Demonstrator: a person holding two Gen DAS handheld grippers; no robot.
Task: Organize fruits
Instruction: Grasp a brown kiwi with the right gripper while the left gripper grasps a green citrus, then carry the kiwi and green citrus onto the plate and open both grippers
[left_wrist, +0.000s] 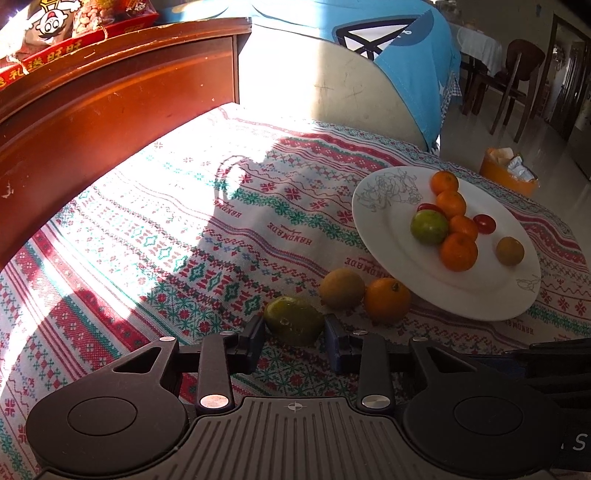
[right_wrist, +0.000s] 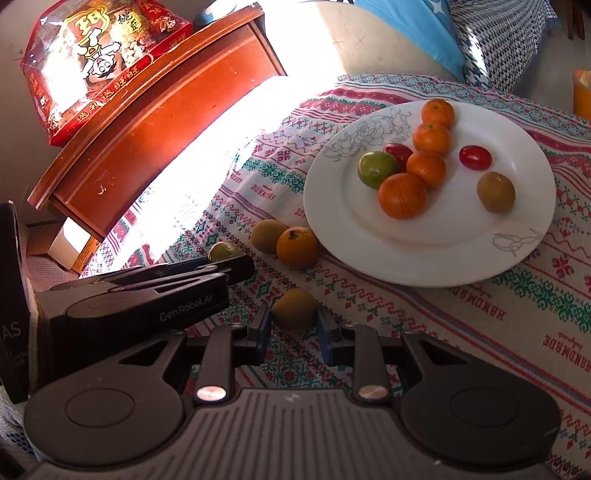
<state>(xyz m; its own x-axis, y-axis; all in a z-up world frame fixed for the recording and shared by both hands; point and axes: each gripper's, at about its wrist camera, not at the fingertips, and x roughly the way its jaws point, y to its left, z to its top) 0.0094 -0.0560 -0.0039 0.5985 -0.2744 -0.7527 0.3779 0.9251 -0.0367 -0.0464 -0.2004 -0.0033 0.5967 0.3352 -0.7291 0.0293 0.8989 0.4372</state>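
The left gripper (left_wrist: 294, 338) had its fingers spread on either side of a green fruit (left_wrist: 293, 319) lying on the patterned tablecloth (left_wrist: 155, 229); whether the pads touched the fruit's skin could not be told. Just beyond that fruit, a brown fruit (left_wrist: 341, 288) and an orange (left_wrist: 387, 299) sat touching each other, right beside the near rim of the white plate (left_wrist: 376, 221).

The right gripper (right_wrist: 293, 326) likewise stood spread around a yellow-brown fruit (right_wrist: 294, 308) resting on the cloth, its fingers close at both sides, with contact unclear. In the right wrist view the left gripper's body lay to the left, its tip reaching the green fruit.

The white plate sat toward the far right side of the table, with a grey line drawing on its rim. It held four oranges (right_wrist: 402, 195) in a row running from its far edge toward the middle, a green-and-orange fruit (right_wrist: 376, 169) touching the nearest orange, one red tomato (right_wrist: 398, 152) tucked behind that pair, a second red tomato (right_wrist: 475, 157) alone to the right, and a brown fruit (right_wrist: 495, 192) apart near the right rim.

A wooden cabinet (left_wrist: 110, 99) stood along the table's left edge with a red snack package (right_wrist: 92, 62) on top.
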